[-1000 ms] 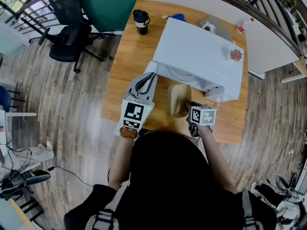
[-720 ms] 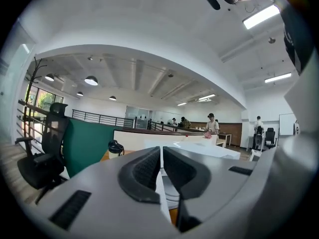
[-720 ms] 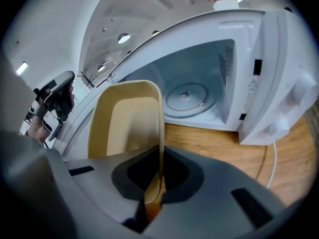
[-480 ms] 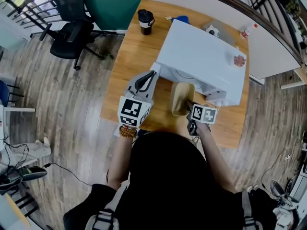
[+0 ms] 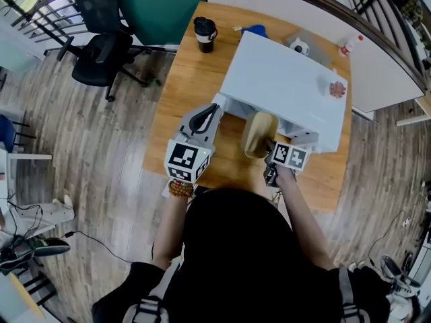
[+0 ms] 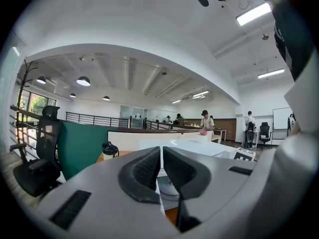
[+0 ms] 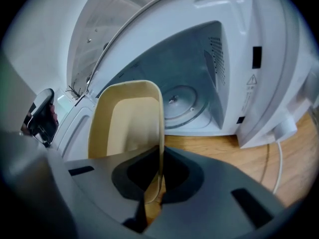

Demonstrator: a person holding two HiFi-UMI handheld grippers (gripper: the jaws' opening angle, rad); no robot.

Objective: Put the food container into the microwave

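Right gripper [image 7: 159, 176] is clamped on the rim of the beige food container [image 7: 124, 123], tipped on edge right at the open microwave [image 7: 199, 83] mouth, above the near half of the wooden table [image 5: 178, 93]. Left gripper [image 6: 162, 168], jaws together and empty, sits by the microwave's front left corner.

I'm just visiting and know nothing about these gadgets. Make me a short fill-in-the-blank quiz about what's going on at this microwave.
The right gripper is shut on the wall of the beige ____.
The door of the microwave stands ____.
The jaws of the left gripper are together, holding ____.
The black cup stands on the wooden ____.
Missing words: food container; open; nothing; table.
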